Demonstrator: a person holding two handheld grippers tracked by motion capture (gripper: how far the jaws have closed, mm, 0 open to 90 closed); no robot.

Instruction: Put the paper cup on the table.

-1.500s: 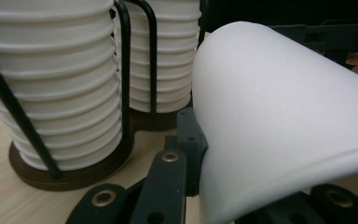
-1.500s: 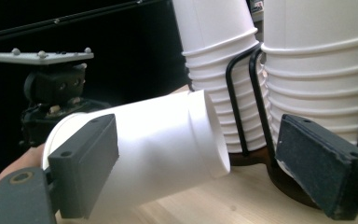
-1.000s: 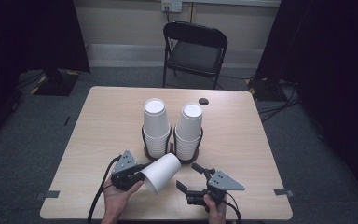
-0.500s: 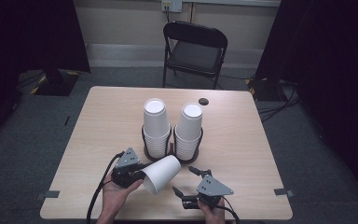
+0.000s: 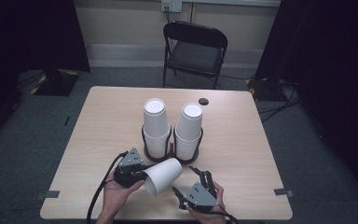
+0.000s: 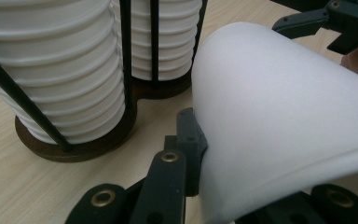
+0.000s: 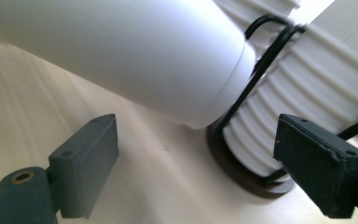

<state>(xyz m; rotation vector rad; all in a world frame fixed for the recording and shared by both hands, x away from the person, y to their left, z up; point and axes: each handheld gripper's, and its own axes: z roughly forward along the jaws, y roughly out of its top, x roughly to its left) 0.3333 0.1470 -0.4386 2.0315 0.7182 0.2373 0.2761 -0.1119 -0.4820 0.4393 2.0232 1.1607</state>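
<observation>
A single white paper cup (image 5: 164,175) lies tilted above the table's (image 5: 98,140) near edge, pinched at its rim by the left gripper (image 5: 129,171). The right gripper (image 5: 196,186), jaws spread, waits beside it. Both cup stacks (image 5: 156,126) sit in their holder (image 5: 171,150); placing the cup seems still ahead.

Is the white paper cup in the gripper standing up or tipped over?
Tipped over. The white paper cup lies sideways in the left gripper, its open mouth toward the person and its closed bottom toward the stacked cups.
</observation>
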